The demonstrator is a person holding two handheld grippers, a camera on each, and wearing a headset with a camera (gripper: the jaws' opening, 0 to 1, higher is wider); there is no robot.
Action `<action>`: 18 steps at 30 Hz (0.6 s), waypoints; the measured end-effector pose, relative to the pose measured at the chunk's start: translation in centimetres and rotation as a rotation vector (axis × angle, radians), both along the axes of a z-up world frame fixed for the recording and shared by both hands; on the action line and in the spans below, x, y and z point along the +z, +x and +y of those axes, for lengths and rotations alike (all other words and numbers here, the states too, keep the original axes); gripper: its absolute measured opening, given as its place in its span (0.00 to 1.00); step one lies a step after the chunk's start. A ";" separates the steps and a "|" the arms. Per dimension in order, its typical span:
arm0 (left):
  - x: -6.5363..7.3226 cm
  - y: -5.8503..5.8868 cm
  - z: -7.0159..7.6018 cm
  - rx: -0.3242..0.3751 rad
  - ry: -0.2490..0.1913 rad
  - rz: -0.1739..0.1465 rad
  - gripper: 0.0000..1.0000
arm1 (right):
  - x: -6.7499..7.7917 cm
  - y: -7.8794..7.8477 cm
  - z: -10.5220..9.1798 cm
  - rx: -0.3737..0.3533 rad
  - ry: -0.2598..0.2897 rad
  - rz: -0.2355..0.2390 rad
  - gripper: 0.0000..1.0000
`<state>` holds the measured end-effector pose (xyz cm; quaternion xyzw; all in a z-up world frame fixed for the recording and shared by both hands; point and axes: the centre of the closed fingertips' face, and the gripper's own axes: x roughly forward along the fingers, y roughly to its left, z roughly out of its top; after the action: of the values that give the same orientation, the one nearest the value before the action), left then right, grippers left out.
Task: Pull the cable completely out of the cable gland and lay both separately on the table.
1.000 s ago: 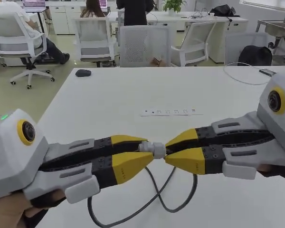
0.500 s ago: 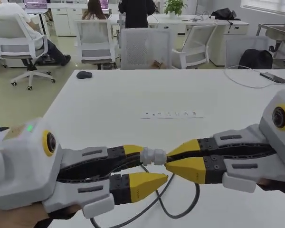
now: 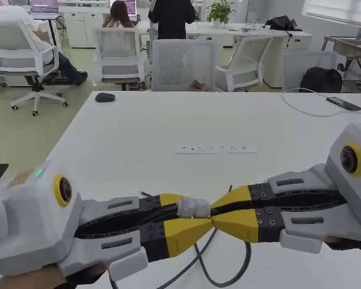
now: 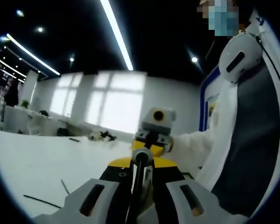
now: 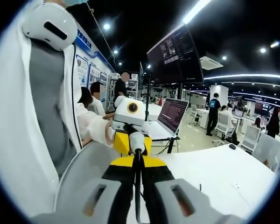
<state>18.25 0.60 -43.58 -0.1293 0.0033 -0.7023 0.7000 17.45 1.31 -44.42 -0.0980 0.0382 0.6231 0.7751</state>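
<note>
– Yellow jaws of the left gripper (image 3: 191, 215) are clamped on the gland (image 3: 192, 208), above the table (image 3: 168, 129).
– Right gripper (image 3: 214, 215)?
– Pinched shut on the cable (image 3: 249, 256) just beside it. Cable judged not yet withdrawn; nothing laid down.

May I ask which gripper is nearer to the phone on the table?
Right. The right gripper, shut on the cable, sits on the phone's side of the table; the left gripper, shut on the gland, is on the opposite side.

Bright even light on the white table (image 3: 168, 126), glaring ceiling strip (image 4: 115, 35), blown-out windows (image 4: 114, 105), fisheye-warped edges.
</note>
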 end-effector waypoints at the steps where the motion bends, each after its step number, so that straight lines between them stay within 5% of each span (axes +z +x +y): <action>1: 0.0 0.1 0.0 0.004 -0.002 0.001 0.15 | -0.1 0.1 -0.1 -0.003 -0.005 -0.001 0.03; 18: -1.1 1.1 1.3 0.060 -0.014 0.030 0.15 | -5.2 1.6 -4.1 -0.068 -0.166 0.039 0.03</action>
<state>19.36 1.85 -44.70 -0.1446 0.0049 -0.6791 0.7197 19.09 -2.79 -49.67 -0.1485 0.1080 0.5927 0.7842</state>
